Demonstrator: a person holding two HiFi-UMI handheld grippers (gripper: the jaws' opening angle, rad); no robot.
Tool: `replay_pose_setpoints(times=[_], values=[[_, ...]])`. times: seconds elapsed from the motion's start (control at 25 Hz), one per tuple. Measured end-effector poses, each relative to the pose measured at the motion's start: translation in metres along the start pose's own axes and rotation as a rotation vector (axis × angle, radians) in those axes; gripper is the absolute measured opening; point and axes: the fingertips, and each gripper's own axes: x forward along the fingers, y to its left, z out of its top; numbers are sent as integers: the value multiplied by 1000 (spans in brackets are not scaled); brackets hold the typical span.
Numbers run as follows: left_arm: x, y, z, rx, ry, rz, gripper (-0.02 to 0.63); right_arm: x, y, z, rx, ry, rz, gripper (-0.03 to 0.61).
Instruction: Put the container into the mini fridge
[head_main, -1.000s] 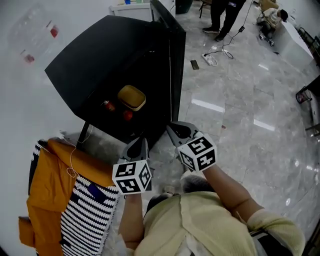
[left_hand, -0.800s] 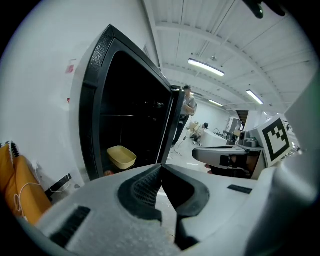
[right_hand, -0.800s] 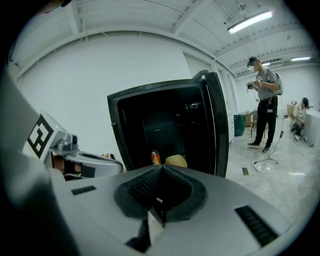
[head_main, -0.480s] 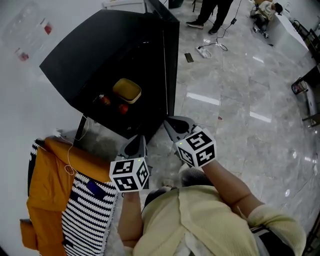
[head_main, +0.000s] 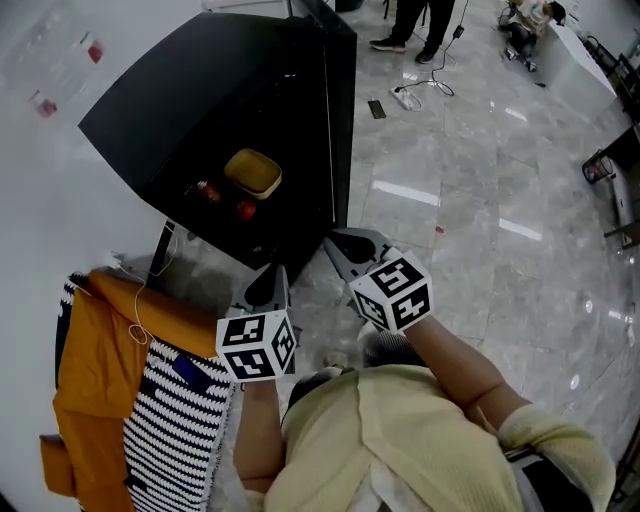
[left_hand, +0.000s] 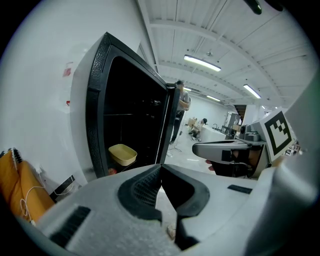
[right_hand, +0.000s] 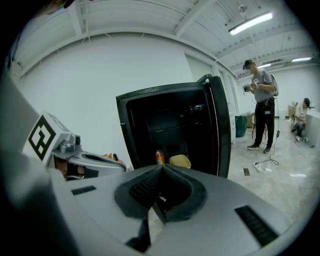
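Left gripper (head_main: 268, 283): jaws pressed together tip to tip, nothing pinched between them, as seen in the left gripper view (left_hand: 161, 168). Right gripper (head_main: 338, 243): likewise closed and empty in its own view (right_hand: 162, 168), just beside the left one, with both marker cubes close above the person's forearms. Both aimed at the open front of the mini fridge (head_main: 190, 110), near it but apart from it.

Inside the black mini fridge (right_hand: 150, 107), low down on the shelf: the yellow container (head_main: 252, 173), upright, shallow and round-cornered, well clear of both grippers. Same container (left_hand: 122, 154) (right_hand: 180, 161) in both gripper views; whether lidded or filled, impossible to tell. Just beside it, toward the back wall, an orange-red can (right_hand: 159, 157) standing upright (head_main: 207, 190), and a small red thing (head_main: 245, 210) close in front. Upper part of the fridge dark, contents unreadable.

Fridge door (head_main: 340, 120) swung wide open on the right side (right_hand: 222, 125).

Left of the fridge, against the white wall: an orange garment (head_main: 95, 370) over a black-and-white striped cloth (head_main: 175, 430). Beyond, on the glossy grey floor (head_main: 480, 210): a power strip (head_main: 405, 100) and a standing person (right_hand: 261, 100).
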Motion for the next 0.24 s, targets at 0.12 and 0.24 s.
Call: replay_pose_setpoints(times=[0.12, 0.24], values=[[-3, 2, 3, 7, -5, 8, 23, -1, 3, 3, -9, -4, 4, 29], [-5, 5, 8, 13, -11, 14, 23, 0, 5, 6, -12, -10, 6, 29]])
